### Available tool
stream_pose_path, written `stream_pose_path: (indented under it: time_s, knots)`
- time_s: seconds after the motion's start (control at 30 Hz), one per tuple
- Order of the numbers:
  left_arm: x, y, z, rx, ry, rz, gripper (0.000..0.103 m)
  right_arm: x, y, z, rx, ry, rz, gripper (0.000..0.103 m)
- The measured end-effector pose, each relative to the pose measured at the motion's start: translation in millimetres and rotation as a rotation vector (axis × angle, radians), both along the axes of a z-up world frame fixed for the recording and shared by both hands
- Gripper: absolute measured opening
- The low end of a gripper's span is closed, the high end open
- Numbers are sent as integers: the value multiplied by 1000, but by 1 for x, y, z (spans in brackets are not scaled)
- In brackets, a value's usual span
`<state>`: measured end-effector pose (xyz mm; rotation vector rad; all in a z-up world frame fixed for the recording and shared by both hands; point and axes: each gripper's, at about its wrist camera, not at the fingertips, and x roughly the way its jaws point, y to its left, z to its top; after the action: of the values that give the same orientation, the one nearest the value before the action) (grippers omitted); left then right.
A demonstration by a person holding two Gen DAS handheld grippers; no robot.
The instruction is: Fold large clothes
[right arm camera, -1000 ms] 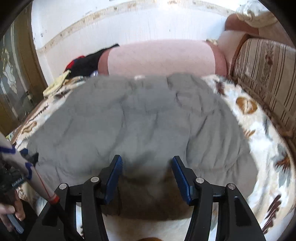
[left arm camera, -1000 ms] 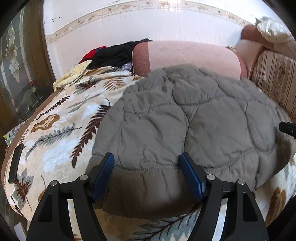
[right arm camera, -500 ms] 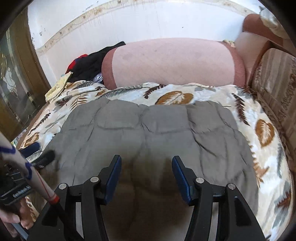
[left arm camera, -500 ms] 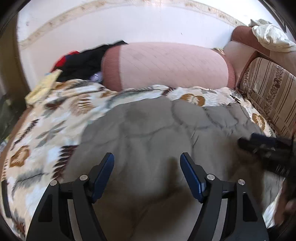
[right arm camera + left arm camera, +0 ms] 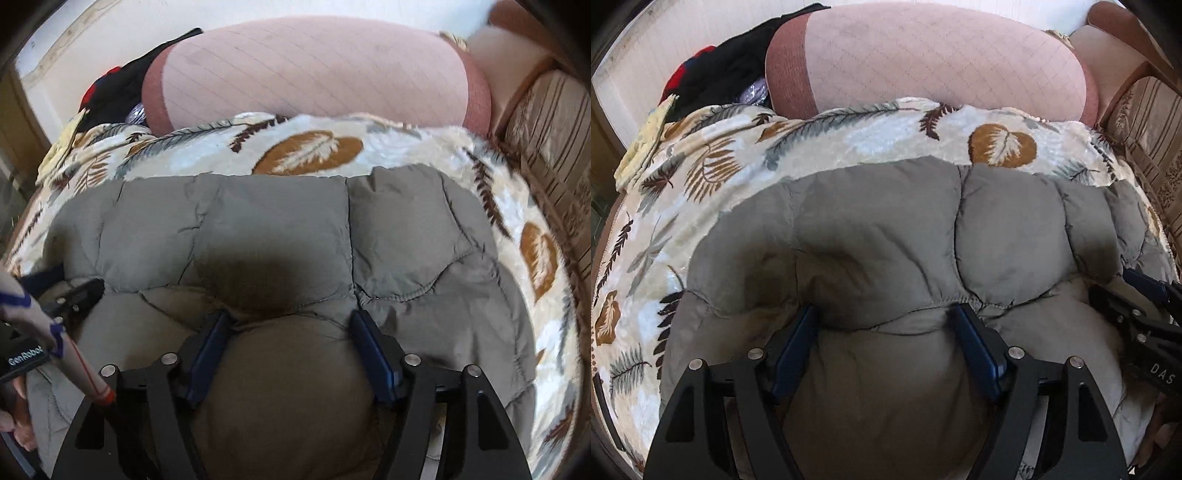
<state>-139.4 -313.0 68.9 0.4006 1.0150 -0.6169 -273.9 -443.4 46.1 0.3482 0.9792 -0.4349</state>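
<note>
Both tongs are standing wide open over the near edge of the grey quilted jacket, holding nothing.

The left tongs (image 5: 886, 332) and the right tongs (image 5: 290, 332) are pointing toward the far edge of the bed, each with its blue fingers (image 5: 796, 343) pressing on a folded hem of the jacket (image 5: 886, 229) without gripping it. The jacket is lying across the leaf-pattern blanket (image 5: 713, 166), its long axis running left to right, parallel to the pink bolster (image 5: 942, 55) at the far edge. Both tongs are sitting side by side at the near edge, equally close, so I judge the next fold is going away from them or across.
</note>
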Motion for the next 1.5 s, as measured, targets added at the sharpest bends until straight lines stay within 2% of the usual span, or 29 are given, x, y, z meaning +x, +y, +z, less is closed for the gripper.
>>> stream_pose_path:
  time_s: [0.07, 0.17, 0.27, 0.4, 0.57, 0.67, 0.87, 1.0, 1.1, 1.17, 1.27, 1.5]
  knots:
    - [-11, 13, 11, -37, -34, -8, 76, -8, 5, 11, -8, -15, -1, 72]
    - [-33, 40, 28, -100, -76, -20, 76, -38, 19, 36, -13, -93, 20, 72]
    - [-56, 62, 35, -138, -79, -35, 76, -66, 37, 49, -40, -132, 39, 72]
    - [-71, 67, 27, -118, -86, -32, 76, -87, 59, 40, -12, -149, 55, 72]
    - [-68, 53, 13, -54, -74, -25, 76, -74, 61, 15, -34, -89, 40, 73]
    - [-76, 66, 23, -83, -74, -28, 76, -77, 57, 19, -5, -91, 23, 73]
    - [-119, 124, 37, -155, -131, -46, 76, -131, 67, 43, -7, -175, 13, 73]
    - [-135, 163, 29, -150, -196, 17, 76, -176, 63, 38, -8, -194, -54, 73]
    - [-135, 181, 14, -154, -185, 59, 76, -197, 59, 26, -15, -169, -107, 73]
    - [-132, 184, 4, -164, -158, 65, 76, -202, 57, 13, -10, -143, -132, 73]
    - [-132, 182, 0, -162, -173, 70, 78, -200, 54, -8, 9, -108, -137, 73]
    - [-157, 201, 13, -178, -242, 112, 78, -209, 87, 14, -71, -178, -86, 73]
